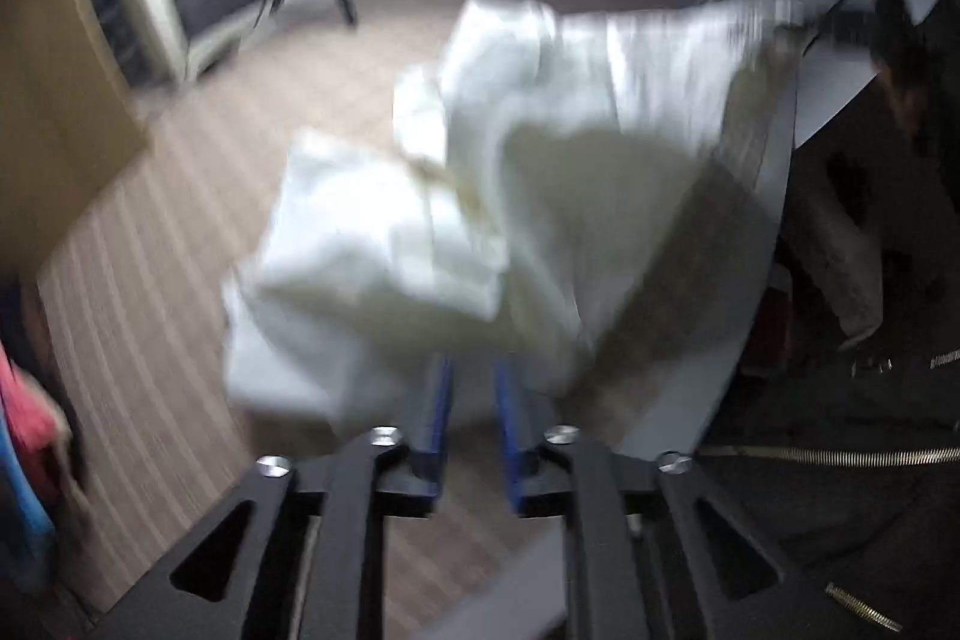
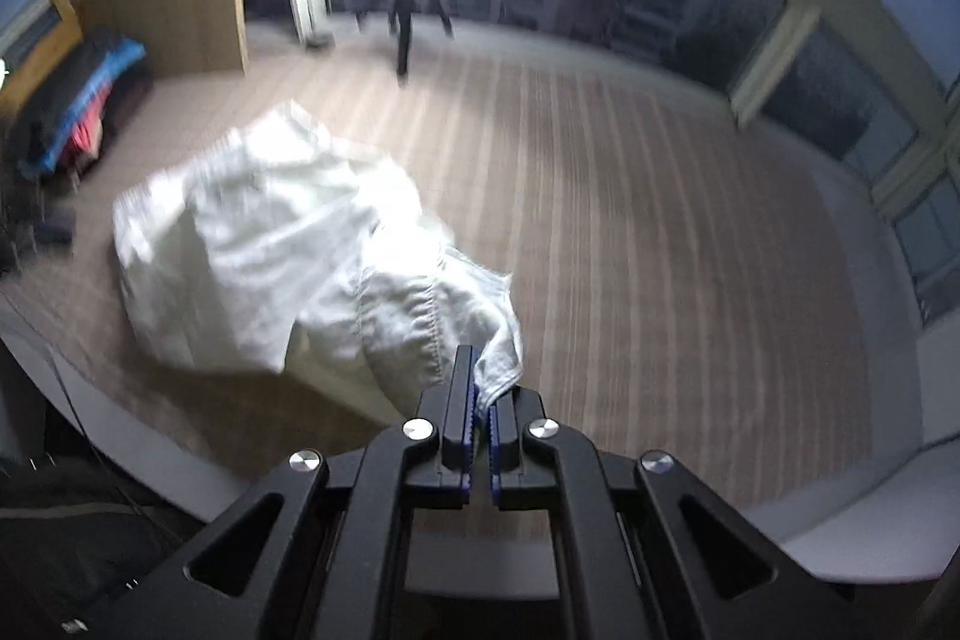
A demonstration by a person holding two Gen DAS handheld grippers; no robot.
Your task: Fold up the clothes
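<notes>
right gripper (image 2: 478, 400) pinches the hem of the white garment (image 2: 270, 250) hanging over the table (image 2: 660, 280), left gripper (image 1: 471, 400) parted and empty, so one-corner hold could let it bunch or slip.

No legible text, label, brand, number or sign appears in either view; both are blurred by motion.

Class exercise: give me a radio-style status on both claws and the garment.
Left claw open, nothing gripped. Right claw shut on white garment hem. Garment bunched, partly lifted over table. Nothing in the way.
</notes>
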